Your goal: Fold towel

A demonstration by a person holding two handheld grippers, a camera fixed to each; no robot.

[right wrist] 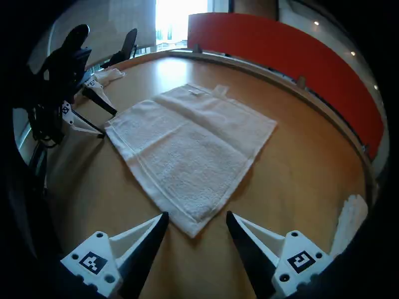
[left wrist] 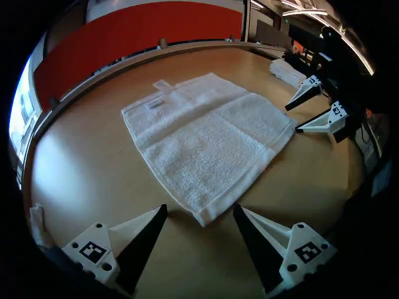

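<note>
Towel (left wrist: 209,139) was laid flat, mid-tabletop (left wrist: 85,169). One corner was framed between the spread, empty jaws of the left gripper (left wrist: 199,224); the adjacent corner was framed likewise by the right gripper (right wrist: 195,226).

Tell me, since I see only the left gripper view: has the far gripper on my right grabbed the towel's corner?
Observer: No. In the right gripper view the right gripper is open, and the towel has its near corner lying between the two fingers, unpinched.
Operator: And what is behind me?
Observer: Behind the left gripper, past the far edge of the table, a dark chair back stands before a bright window.
</note>
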